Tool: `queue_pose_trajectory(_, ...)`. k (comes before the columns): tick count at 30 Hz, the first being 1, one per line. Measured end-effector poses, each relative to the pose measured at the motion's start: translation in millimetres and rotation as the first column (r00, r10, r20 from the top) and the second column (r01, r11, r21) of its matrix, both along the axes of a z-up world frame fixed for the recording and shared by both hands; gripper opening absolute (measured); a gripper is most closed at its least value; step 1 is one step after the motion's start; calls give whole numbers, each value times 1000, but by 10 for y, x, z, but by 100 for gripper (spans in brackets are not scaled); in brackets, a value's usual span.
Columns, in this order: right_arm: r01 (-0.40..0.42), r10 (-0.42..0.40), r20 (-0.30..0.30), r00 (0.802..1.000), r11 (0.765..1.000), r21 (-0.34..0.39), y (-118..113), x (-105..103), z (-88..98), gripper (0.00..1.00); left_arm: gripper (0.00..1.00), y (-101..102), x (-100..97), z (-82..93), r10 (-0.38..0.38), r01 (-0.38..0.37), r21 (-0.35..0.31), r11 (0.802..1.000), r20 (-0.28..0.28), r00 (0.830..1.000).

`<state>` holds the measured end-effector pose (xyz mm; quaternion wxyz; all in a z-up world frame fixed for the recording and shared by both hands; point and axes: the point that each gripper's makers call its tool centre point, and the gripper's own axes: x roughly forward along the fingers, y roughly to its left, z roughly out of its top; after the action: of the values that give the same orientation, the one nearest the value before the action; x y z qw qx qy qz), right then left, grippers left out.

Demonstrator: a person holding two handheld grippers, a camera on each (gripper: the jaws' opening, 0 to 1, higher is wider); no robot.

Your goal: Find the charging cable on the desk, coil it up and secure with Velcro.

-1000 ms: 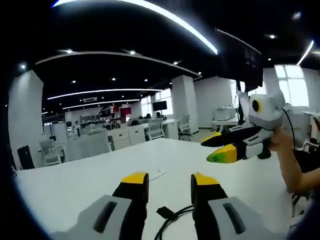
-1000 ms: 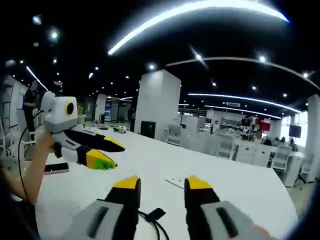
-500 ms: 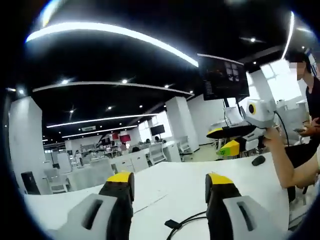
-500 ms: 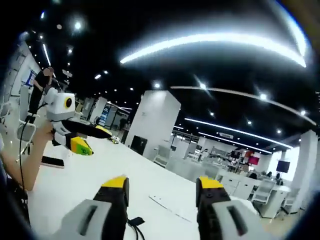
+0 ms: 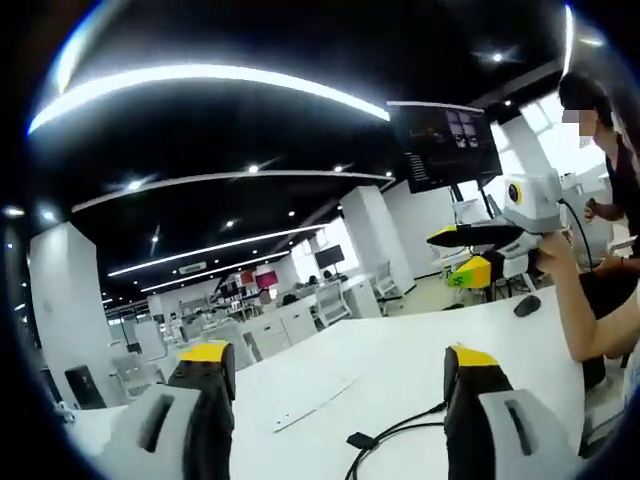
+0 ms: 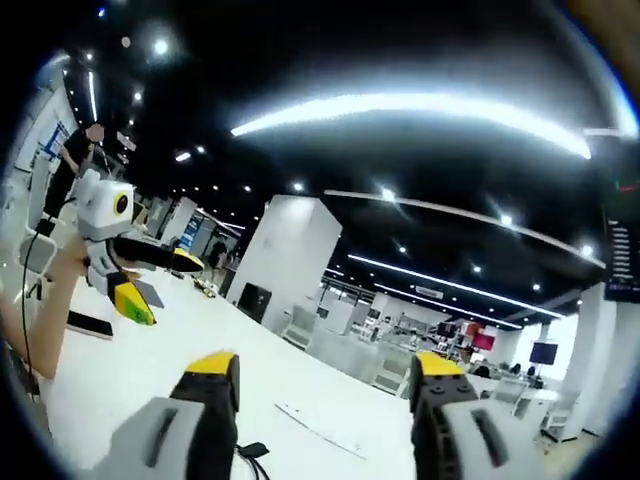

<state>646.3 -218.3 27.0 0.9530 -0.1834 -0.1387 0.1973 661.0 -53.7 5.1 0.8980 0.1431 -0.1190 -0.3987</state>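
A black charging cable [image 5: 395, 432] lies on the white desk [image 5: 400, 365], its plug end [image 5: 360, 440] between my left gripper's jaws. My left gripper [image 5: 335, 365] stands open above the desk, nothing held. In the right gripper view the same cable's plug [image 6: 252, 452] peeks up at the bottom edge between the jaws. My right gripper [image 6: 325, 370] is open and empty. The right gripper [image 5: 480, 255] appears at the far right of the left gripper view, held by a hand. The left gripper [image 6: 125, 270] appears at the left of the right gripper view.
A thin white strip [image 5: 315, 405] lies flat on the desk beyond the cable; the strip [image 6: 315, 425] is also ahead of the right jaws. A black mouse [image 5: 527, 305] and a phone [image 6: 88, 325] rest on the desk. Office desks and chairs fill the background.
Both grippers' jaws have spread wider apart. Both cameras have tilted upward, showing more ceiling, and the two grippers have moved farther apart from each other.
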Motion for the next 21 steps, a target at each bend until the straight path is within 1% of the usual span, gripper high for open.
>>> queue_pose_trajectory(1,-1,1,14,1000,1000,11,2,-34,35,84,90,-7,-24,8,-2,2,1,1000,6,1000)
queue_pose_trajectory(2,3,-4,41,999,1000,24,-6,-76,89,88,91,-17,-62,22,-7,7,3,1000,16,1000)
queue_pose_trajectory(3,12,-14,54,998,999,36,-29,-114,121,91,92,-41,-107,37,-14,14,8,1000,29,999)
queue_pose_trajectory(4,20,-22,56,998,999,37,-44,-128,134,95,94,-46,-121,36,-16,16,8,1000,31,999)
queue_pose_trajectory(6,56,-60,61,996,997,58,-145,-152,193,94,94,-81,-171,45,-25,25,12,1000,38,999)
queue_pose_trajectory(7,57,-61,68,996,997,61,-163,-157,207,95,94,-99,-185,48,-30,29,15,999,45,999)
queue_pose_trajectory(8,55,-61,71,996,995,85,-187,-157,231,95,94,-105,-186,52,-35,34,16,999,49,998)
queue_pose_trajectory(9,41,-49,71,996,993,110,-191,-156,251,95,94,-111,-187,52,-39,38,16,999,51,998)
queue_pose_trajectory(10,31,-40,72,997,992,120,-187,-158,259,95,94,-101,-156,53,-44,43,17,999,53,998)
queue_pose_trajectory(12,-6,-8,79,997,984,179,-169,-171,312,95,94,-82,-124,51,-41,41,15,999,48,998)
queue_pose_trajectory(13,-32,9,102,995,974,225,-163,-190,377,95,94,-72,-115,55,-36,35,13,999,48,998)
queue_pose_trajectory(14,-85,38,166,985,955,283,-153,-239,508,95,94,-60,-105,61,-30,29,11,1000,51,998)
queue_pose_trajectory(15,-149,69,242,968,933,328,-153,-309,639,95,94,-49,-99,66,-23,22,8,1000,51,998)
queue_pose_trajectory(16,-200,89,304,949,912,359,-175,-380,738,95,94,-42,-97,70,-16,16,4,1000,51,999)
queue_pose_trajectory(17,-236,86,359,930,885,401,-233,-444,833,95,94,-37,-97,75,-12,12,2,1000,52,999)
queue_pose_trajectory(19,-270,62,452,890,870,412,-323,-559,959,95,94,-36,-106,81,-7,7,-1,1000,54,999)
queue_pose_trajectory(20,-260,28,493,870,876,407,-309,-678,953,95,94,-36,-108,87,-5,5,-3,1000,56,998)
queue_pose_trajectory(21,-266,0,539,843,869,416,-306,-799,972,95,94,-39,-112,94,-4,4,-6,1000,58,998)
